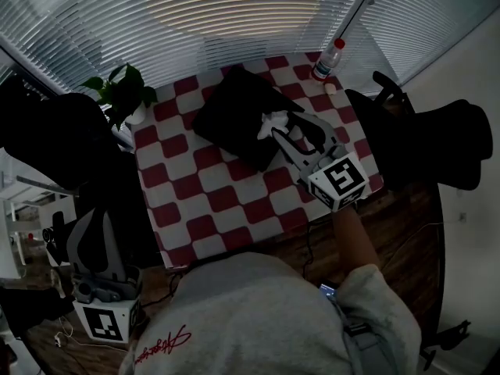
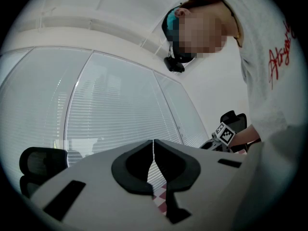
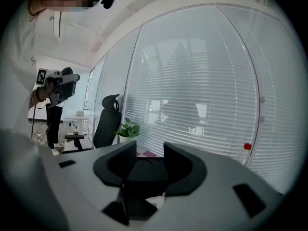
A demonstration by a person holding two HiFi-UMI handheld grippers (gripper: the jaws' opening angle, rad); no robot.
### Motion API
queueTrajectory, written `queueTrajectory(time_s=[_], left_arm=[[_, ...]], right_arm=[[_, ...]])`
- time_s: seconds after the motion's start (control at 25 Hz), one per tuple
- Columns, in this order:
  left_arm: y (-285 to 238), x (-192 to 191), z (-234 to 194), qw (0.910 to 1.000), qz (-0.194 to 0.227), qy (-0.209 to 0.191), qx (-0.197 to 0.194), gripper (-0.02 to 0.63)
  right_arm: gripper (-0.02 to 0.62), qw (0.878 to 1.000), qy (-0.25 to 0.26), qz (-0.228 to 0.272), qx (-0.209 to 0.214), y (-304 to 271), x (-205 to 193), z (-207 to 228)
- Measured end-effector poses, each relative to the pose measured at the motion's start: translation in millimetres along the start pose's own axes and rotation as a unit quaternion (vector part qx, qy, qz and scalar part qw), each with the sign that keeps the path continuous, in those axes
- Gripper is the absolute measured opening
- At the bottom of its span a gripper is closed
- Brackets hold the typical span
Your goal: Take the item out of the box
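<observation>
just beside right fingers (image 3: 182, 170), white item (image 1: 271, 123)

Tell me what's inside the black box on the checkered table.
A crumpled white item shows at the black box's right edge, beside the open right tongs. The rest of its inside is too dark to make out.

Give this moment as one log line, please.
right gripper: open, over crumpled white item in black box | left gripper: shut, off checkered table

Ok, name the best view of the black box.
Head view: black box nearly whole on the checkered table. Right gripper view catches only a dark part; left gripper view shows none.
</observation>
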State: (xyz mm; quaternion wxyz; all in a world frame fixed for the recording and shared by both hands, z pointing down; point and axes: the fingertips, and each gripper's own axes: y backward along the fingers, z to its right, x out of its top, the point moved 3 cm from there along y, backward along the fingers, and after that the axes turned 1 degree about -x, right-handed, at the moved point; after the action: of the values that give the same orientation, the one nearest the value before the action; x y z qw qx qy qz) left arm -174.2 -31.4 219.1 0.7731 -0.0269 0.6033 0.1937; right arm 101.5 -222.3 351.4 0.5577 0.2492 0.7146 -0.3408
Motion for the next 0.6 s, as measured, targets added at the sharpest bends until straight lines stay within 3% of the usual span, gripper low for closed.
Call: queueTrajectory(time_s=[0.6], left_arm=[[6.6,-0.7,-5.9,0.9998,-0.008,-0.006,0.015,0.020]], right_arm=[[0.179,0.998,0.013,-0.066,0.003,-23.9,-40.3,13.1]])
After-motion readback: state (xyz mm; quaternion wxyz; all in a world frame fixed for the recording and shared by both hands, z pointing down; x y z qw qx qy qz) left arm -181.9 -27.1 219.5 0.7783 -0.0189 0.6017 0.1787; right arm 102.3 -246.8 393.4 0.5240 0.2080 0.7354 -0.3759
